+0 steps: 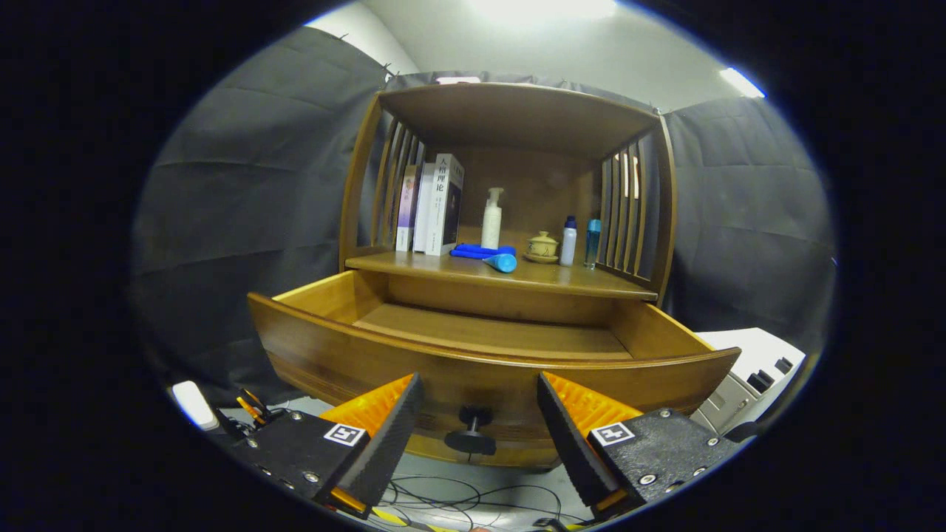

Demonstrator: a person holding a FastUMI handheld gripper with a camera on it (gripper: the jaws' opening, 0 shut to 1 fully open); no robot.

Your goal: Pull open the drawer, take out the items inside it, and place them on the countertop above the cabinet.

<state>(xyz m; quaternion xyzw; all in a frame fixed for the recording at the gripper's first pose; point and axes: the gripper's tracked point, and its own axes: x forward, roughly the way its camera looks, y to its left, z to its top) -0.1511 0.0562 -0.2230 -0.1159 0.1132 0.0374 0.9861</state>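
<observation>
A: How are the tongs [479, 414] held?
B: Spread wide, nothing gripped; the drawer [488, 355] knob [473, 432] is seen between the fingers.
A: And farther off?
B: The drawer is pulled open; bottles [491, 218] and books [436, 207] are stood on the bench [562, 278] above.

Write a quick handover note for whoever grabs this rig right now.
Claw: open, holding nothing, fingers either side of the black drawer knob, not touching it.
Drawer: pulled out; the visible floor looks bare, its front part hidden behind the front panel.
Countertop: a blue tube lies there, by books, bottles and a lidded cup.
Left: check the drawer's front, lift out anything remaining.
</observation>
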